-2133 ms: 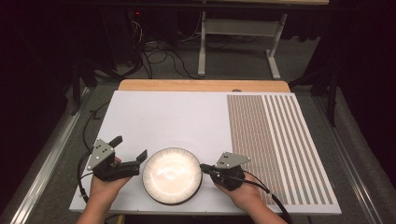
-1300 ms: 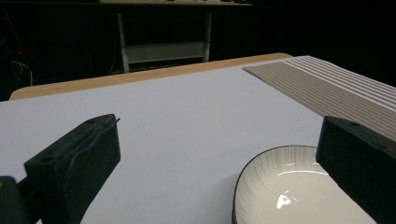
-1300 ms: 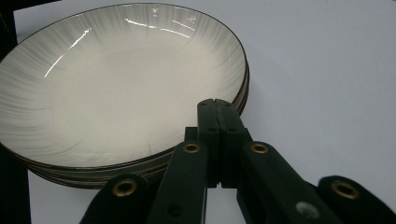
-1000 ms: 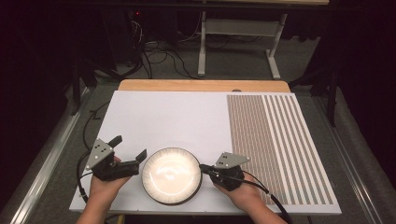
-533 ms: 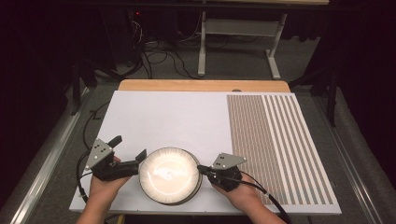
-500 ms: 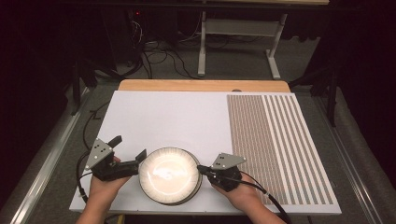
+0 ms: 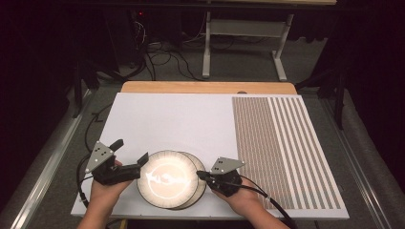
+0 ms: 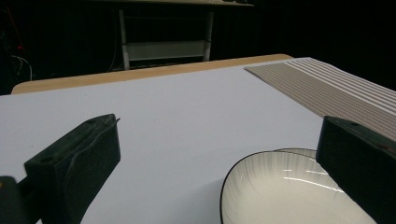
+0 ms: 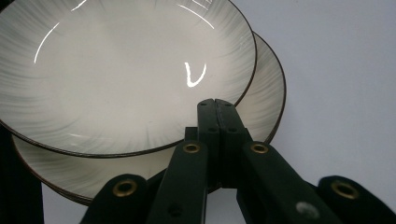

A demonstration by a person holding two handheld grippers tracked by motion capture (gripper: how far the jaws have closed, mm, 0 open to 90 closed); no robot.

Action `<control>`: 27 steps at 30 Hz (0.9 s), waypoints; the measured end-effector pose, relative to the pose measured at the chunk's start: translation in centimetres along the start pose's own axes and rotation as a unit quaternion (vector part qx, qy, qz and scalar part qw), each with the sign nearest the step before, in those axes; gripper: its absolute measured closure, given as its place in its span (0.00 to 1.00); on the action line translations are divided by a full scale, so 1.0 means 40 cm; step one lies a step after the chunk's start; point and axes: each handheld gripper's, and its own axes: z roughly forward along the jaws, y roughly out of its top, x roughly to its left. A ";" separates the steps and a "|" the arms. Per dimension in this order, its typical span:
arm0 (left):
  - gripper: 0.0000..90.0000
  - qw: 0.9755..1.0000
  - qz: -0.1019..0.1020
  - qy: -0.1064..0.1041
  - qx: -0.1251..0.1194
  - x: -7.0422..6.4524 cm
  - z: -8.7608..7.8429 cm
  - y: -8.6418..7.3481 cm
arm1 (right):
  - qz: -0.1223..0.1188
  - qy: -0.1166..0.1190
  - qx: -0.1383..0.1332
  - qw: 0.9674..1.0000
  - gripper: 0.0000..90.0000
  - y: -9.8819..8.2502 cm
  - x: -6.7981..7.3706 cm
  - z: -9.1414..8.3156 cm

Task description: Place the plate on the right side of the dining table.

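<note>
I see a white board [image 7: 176,121] covering most of a wooden table [image 7: 205,87], whose bare edge shows along the board's far side. A panel of brown and white stripes [image 7: 282,143] fills the board's right part. Beyond the board's far edge, on grey carpet [image 7: 239,71], stands a white metal table frame [image 7: 243,28]. Left of that frame, black cables [image 7: 162,52] lie tangled on the carpet.

No text, label, brand, number or sign could be read in any of the views. The white board [image 7: 181,121] carried only a block of plain brown stripes [image 7: 282,148] toward three o'clock, and the two stacked plates [image 7: 169,180] at six o'clock bore only faint ribbing and a dark rim line.
</note>
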 end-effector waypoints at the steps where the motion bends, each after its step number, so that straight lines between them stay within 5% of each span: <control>1: 0.01 1.000 -0.001 0.001 0.000 0.001 -0.001 0.000 | -0.001 0.001 0.002 1.000 1.00 0.000 0.001 0.001; 20: 0.01 1.000 -0.014 0.000 0.004 0.014 -0.009 0.001 | -0.010 0.014 0.009 1.000 1.00 0.008 0.031 0.026; 27: 0.01 0.999 -0.035 -0.010 0.040 0.029 -0.001 0.000 | -0.016 0.016 0.011 1.000 1.00 0.010 0.034 0.031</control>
